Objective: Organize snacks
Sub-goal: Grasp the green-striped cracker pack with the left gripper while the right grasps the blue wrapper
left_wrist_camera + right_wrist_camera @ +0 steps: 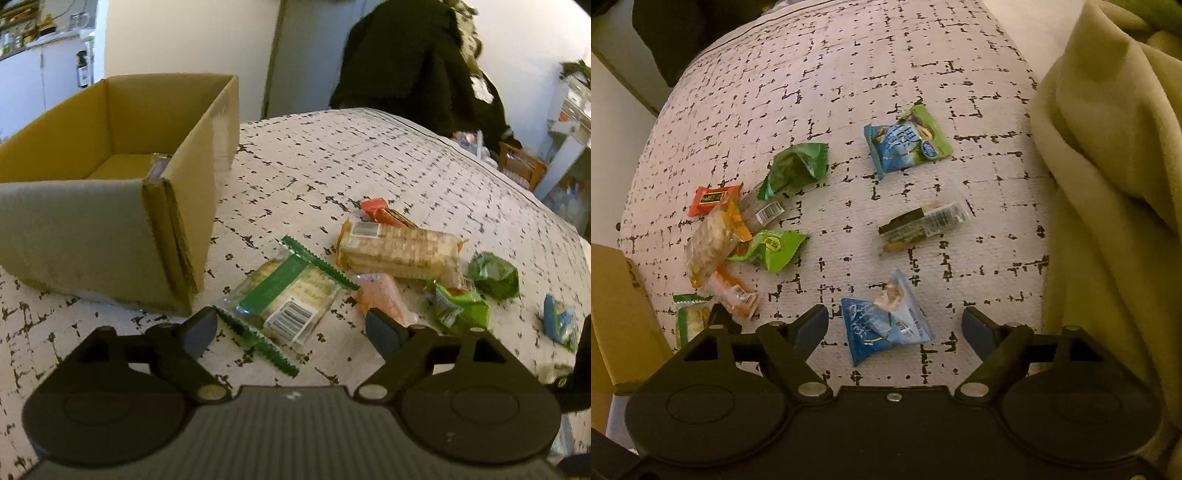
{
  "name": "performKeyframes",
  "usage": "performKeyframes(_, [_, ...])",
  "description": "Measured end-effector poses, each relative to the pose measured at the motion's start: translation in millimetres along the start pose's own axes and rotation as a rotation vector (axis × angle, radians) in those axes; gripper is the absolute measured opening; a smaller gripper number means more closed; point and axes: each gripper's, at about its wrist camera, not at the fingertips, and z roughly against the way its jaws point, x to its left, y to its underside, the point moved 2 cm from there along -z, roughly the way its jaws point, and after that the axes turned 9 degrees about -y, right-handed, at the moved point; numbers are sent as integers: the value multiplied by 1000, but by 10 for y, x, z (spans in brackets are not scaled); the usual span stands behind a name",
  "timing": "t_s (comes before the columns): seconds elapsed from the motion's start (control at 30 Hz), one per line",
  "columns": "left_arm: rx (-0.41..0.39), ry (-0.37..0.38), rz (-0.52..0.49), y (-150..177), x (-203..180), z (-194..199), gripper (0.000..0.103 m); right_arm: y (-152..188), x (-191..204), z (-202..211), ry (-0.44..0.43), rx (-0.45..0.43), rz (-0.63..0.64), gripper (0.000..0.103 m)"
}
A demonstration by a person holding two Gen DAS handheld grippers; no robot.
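**On the patterned cloth: sorting barely begun**

Beside the cardboard box, nearly bare with one packet glimpsed inside, about ten snacks lie loose. Left gripper gapes wide, holding nothing, green-striped cracker pack just ahead between its fingers. Right gripper also wide and unloaded, blue triangular packet between its fingers, untouched

free: bedspread beyond snacks | blocked: box, blanket
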Motion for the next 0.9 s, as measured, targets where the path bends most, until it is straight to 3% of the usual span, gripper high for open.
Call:
performKeyframes(0.27, [11, -83, 112, -70, -47, -68, 87, -14, -12, -2, -11, -6, -14, 79])
performKeyframes(0.47, [27, -155, 115, -121, -126, -135, 87, -45, -51, 13, -16, -16, -35, 78])
performKeyframes(0.57, [44, -195, 55, -135, -208, -186, 87, -56, -63, 6, -13, -17, -36, 75])
performKeyframes(0.63, [39, -194, 74, -128, -174, -171, 81, -47, -35, -4, -5, -18, -7, 72])
performKeyframes(0.67, [31, -199, 81, -116, -145, -153, 72, -38, -19, -12, 1, -17, 8, 72])
performKeyframes(0.73, [20, -186, 72, -96, -105, -115, 65, -19, 14, -27, 14, -11, 41, 73])
performKeyframes(0.77, [16, -177, 64, -91, -94, -96, 53, -7, 36, -28, 20, -10, 63, 73])
performKeyframes(0.9, [19, -136, 57, -64, -10, -5, 48, 50, 80, -22, 28, -3, 108, 73])
